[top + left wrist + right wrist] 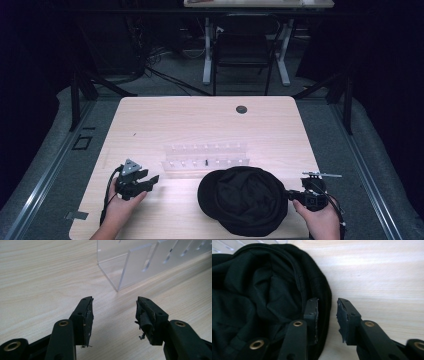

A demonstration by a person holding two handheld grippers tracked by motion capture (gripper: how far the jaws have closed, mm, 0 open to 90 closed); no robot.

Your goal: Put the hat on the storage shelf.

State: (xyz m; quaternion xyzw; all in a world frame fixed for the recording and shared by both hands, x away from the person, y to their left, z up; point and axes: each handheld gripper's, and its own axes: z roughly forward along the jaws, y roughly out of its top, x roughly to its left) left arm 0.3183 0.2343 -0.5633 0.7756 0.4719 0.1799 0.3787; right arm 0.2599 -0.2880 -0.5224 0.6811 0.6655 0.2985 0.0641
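A black cloth hat (245, 200) lies crumpled on the wooden table (200, 120) near its front edge. My right gripper (290, 195) comes in level from the right and meets the hat's right rim. In the right gripper view its jaws (327, 312) stand a little apart astride the hat's (257, 290) rim, one over the cloth and one over bare wood, with the pads not pressing. My left gripper (150, 181) rests at the front left, open and empty. Its jaws (113, 315) point at the corner of a clear acrylic rack (140, 265).
The clear rack (205, 160) with its two rows of slots stands mid-table just behind the hat, with one small dark piece (206, 162) in it. A black grommet (241, 109) sits near the far edge. A chair (243, 50) stands beyond the table.
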